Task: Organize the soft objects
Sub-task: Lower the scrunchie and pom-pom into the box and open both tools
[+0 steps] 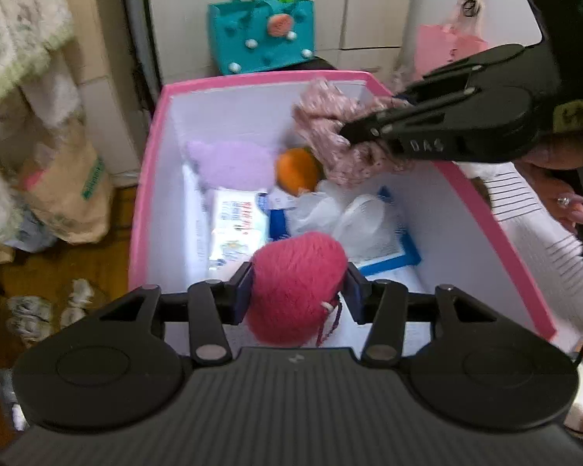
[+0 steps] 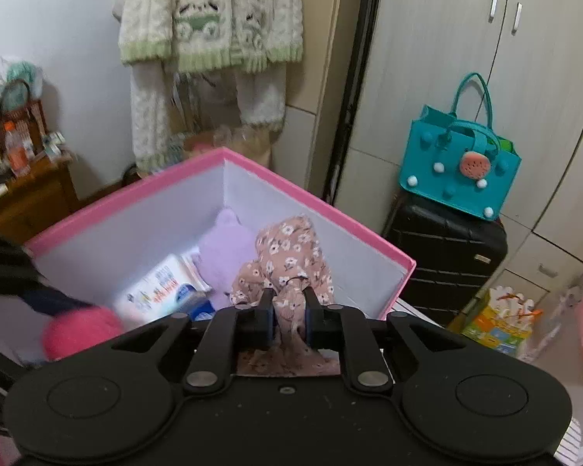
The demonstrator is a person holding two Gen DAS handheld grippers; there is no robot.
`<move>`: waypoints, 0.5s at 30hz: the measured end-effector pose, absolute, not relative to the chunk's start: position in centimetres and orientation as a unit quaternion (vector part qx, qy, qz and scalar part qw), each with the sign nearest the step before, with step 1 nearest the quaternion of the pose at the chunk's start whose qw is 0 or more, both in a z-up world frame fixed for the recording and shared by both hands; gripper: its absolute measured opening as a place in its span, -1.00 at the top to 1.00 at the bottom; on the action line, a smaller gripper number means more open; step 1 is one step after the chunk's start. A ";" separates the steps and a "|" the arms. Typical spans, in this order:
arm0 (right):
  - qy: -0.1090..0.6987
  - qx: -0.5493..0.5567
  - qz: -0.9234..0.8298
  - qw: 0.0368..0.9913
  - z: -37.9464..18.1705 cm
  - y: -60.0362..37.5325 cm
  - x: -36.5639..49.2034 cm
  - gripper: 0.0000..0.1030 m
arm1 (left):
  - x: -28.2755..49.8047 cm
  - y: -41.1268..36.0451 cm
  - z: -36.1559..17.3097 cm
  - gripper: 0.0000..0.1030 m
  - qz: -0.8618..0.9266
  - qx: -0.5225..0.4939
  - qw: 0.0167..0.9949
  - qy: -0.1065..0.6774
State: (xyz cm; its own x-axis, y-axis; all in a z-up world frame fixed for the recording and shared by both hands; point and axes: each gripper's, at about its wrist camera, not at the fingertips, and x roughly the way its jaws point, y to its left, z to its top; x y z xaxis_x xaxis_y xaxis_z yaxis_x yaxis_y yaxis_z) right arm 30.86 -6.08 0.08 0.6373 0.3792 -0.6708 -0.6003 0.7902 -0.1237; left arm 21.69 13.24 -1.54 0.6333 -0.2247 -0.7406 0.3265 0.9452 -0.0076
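Over the pink box (image 1: 151, 178), the left gripper (image 1: 297, 291) clamped a red pompom (image 1: 297, 283) between its jaws, while the right gripper (image 2: 289, 312) pinched a floral cloth (image 2: 287, 260) hanging inside.

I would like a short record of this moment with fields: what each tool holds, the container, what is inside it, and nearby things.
left tool: shut on pink fluffy ball, above the box
right tool: shut on floral cloth, above the box
container: pink box, white inside, open
inside: purple plush, orange ball, wipes pack, white plastic bags
nearby: teal bag on black suitcase
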 end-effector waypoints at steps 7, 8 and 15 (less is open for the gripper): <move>0.330 -0.169 0.270 0.889 0.0 -6.1 30.9 0.21 | 21.0 13.4 -1.1 -0.05 -0.142 0.070 0.905 0.395; 0.328 -0.161 0.272 0.890 0.3 -6.4 30.8 0.20 | 20.9 13.4 -1.0 -0.11 -0.136 0.070 0.908 0.391; 0.335 -0.094 0.295 0.890 2.0 -8.8 29.5 0.20 | 19.9 13.6 0.2 -0.15 -0.126 0.065 0.916 0.375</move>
State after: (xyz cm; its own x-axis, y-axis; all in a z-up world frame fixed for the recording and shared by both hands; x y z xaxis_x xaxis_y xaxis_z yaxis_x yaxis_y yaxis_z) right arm 29.50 -8.76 1.98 0.6015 0.4629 -0.6511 -0.5881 0.8082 0.0313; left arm 19.86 13.65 0.17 0.6878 -0.1820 -0.7027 0.2789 0.9600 0.0243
